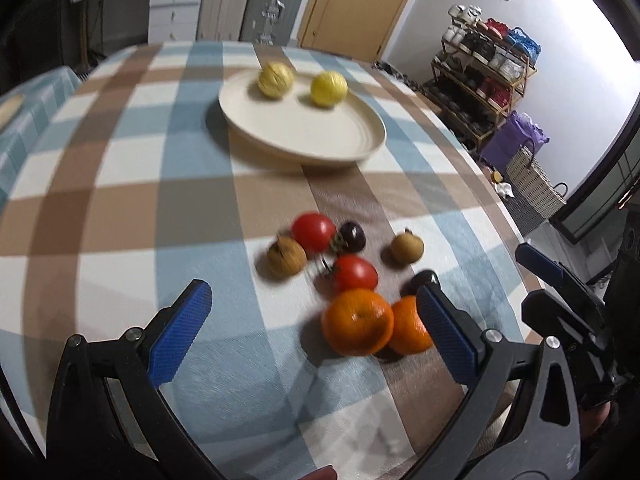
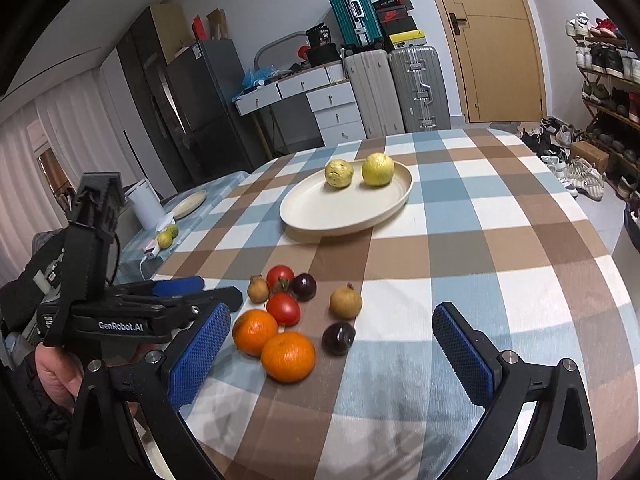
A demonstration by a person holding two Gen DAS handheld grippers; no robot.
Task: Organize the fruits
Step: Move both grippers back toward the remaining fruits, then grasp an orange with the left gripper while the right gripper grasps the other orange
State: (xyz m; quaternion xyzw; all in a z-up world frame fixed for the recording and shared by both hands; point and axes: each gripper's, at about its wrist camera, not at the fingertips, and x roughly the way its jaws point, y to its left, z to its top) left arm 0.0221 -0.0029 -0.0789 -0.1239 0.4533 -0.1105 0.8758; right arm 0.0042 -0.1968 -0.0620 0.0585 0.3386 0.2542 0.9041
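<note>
A cream plate (image 1: 304,128) (image 2: 320,212) sits mid-table with two yellow fruits (image 1: 276,80) (image 2: 378,169) on it. In front of it lies a cluster on the checked cloth: two oranges (image 1: 357,322) (image 2: 288,356), two red tomatoes (image 1: 314,232) (image 2: 283,308), two dark plums (image 1: 353,236) (image 2: 338,338) and two brown fruits (image 1: 407,246) (image 2: 345,301). My left gripper (image 1: 316,328) is open and empty, low over the table just before the oranges. My right gripper (image 2: 332,356) is open and empty, near the plum and oranges. The left gripper also shows in the right wrist view (image 2: 176,300).
The table is covered by a blue, brown and white checked cloth (image 2: 500,240). A side table at left holds a wooden plate (image 2: 188,204), a white container (image 2: 146,202) and small fruits (image 2: 166,237). Suitcases, drawers, a door and shoe racks stand behind.
</note>
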